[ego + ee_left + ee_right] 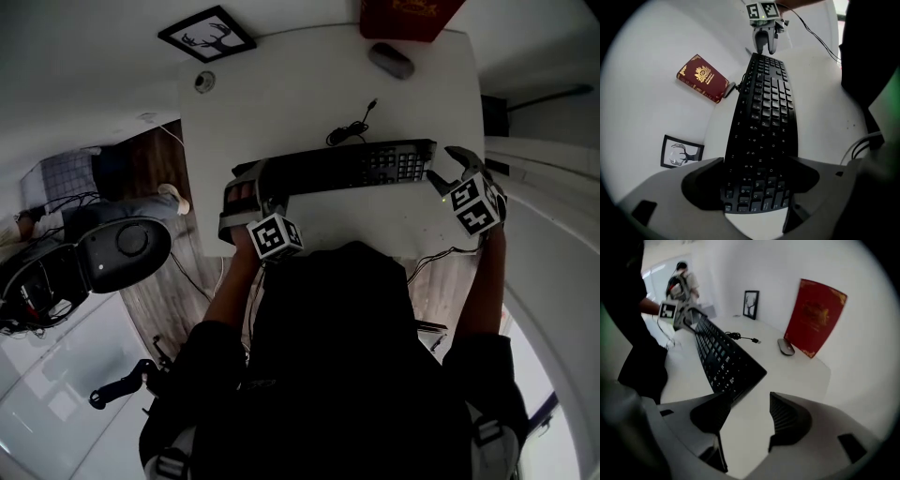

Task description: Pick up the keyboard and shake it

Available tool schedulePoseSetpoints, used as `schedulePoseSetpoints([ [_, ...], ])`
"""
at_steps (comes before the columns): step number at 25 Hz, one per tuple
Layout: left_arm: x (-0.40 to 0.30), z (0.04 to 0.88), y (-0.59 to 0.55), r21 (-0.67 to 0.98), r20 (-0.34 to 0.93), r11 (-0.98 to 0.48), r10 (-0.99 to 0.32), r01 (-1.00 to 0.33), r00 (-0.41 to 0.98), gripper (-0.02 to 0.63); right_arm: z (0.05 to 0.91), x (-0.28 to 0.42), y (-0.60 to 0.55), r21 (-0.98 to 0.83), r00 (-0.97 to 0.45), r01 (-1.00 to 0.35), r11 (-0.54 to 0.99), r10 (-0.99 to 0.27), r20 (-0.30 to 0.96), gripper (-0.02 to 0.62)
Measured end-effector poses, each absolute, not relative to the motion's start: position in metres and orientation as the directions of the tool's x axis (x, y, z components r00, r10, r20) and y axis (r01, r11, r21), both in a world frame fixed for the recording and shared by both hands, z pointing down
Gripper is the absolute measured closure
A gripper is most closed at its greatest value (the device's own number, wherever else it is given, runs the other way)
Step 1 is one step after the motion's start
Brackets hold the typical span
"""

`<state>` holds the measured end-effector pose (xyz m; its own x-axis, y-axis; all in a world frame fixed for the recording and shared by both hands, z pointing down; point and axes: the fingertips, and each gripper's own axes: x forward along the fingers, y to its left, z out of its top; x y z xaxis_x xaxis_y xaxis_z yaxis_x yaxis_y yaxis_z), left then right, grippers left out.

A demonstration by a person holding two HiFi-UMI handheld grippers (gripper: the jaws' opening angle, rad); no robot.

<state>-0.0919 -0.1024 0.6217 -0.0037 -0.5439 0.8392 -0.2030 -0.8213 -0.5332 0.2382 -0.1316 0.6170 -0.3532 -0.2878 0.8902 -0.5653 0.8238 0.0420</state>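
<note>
pinching keyboard (764, 117) left end in left claw (757, 178); long axis pointing toward spread right claw (749, 405).

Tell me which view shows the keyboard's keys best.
The left gripper view: the keyboard runs up the middle with its keys facing the camera, row by row. The head view shows its length, but small and dark; the right gripper view shows it slanting away, keys foreshortened.

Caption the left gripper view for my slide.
Left gripper clamps the near end of a black keyboard; right gripper open at its far end, red book and framed deer picture to the left.
</note>
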Motion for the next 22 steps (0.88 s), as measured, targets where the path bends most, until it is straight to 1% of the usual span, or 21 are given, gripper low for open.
schedulePoseSetpoints([
  [1, -0.092, 0.620, -0.102, -0.550, 0.828, -0.811, -0.561, -0.199, -0.001, 0.225, 0.614, 0.239, -0.134, 0.097, -0.316, -0.506, 0.857, -0.289, 0.903, 0.329],
  [2, -0.091, 0.618, -0.102, -0.566, 0.816, -0.801, -0.578, -0.193, 0.003, 0.225, 0.610, 0.238, -0.137, 0.124, -0.309, -0.458, 0.880, -0.288, 0.907, 0.325],
  [5, -0.089, 0.615, -0.100, -0.615, 0.779, -0.770, -0.627, -0.172, 0.021, 0.225, 0.607, 0.225, -0.141, 0.057, -0.387, -0.395, 0.917, -0.223, 0.895, 0.324],
  [8, -0.089, 0.613, -0.098, -0.642, 0.757, -0.750, -0.653, -0.159, 0.027, 0.227, 0.614, 0.215, -0.146, -0.106, -0.528, -0.433, 0.895, -0.156, 0.835, 0.322],
  [10, -0.089, 0.612, -0.097, -0.651, 0.749, -0.743, -0.662, -0.157, 0.028, 0.227, 0.615, 0.203, -0.149, -0.291, -0.672, -0.461, 0.838, -0.116, 0.732, 0.322],
  [12, -0.089, 0.613, -0.097, -0.654, 0.746, -0.740, -0.666, -0.156, 0.030, 0.227, 0.616, 0.193, -0.149, -0.420, -0.761, -0.451, 0.787, -0.093, 0.642, 0.324],
  [13, -0.088, 0.614, -0.098, -0.654, 0.746, -0.740, -0.665, -0.158, 0.030, 0.227, 0.619, 0.190, -0.146, -0.430, -0.771, -0.440, 0.788, -0.085, 0.631, 0.351],
  [14, -0.088, 0.614, -0.099, -0.651, 0.748, -0.742, -0.663, -0.161, 0.031, 0.225, 0.621, 0.189, -0.144, -0.418, -0.766, -0.432, 0.799, -0.081, 0.638, 0.361],
  [17, -0.088, 0.616, -0.100, -0.635, 0.762, -0.756, -0.647, -0.160, 0.032, 0.219, 0.621, 0.191, -0.136, -0.367, -0.744, -0.410, 0.835, -0.074, 0.664, 0.373],
  [20, -0.091, 0.610, -0.099, -0.627, 0.772, -0.767, -0.635, -0.136, 0.030, 0.218, 0.618, 0.191, -0.131, -0.359, -0.752, -0.393, 0.847, -0.071, 0.655, 0.379],
  [21, -0.094, 0.602, -0.102, -0.637, 0.761, -0.756, -0.648, -0.151, 0.032, 0.230, 0.618, 0.190, -0.131, -0.355, -0.754, -0.391, 0.849, -0.075, 0.652, 0.380],
  [22, -0.099, 0.592, -0.105, -0.644, 0.749, -0.739, -0.662, -0.197, 0.035, 0.239, 0.618, 0.190, -0.131, -0.349, -0.755, -0.391, 0.852, -0.080, 0.651, 0.380],
])
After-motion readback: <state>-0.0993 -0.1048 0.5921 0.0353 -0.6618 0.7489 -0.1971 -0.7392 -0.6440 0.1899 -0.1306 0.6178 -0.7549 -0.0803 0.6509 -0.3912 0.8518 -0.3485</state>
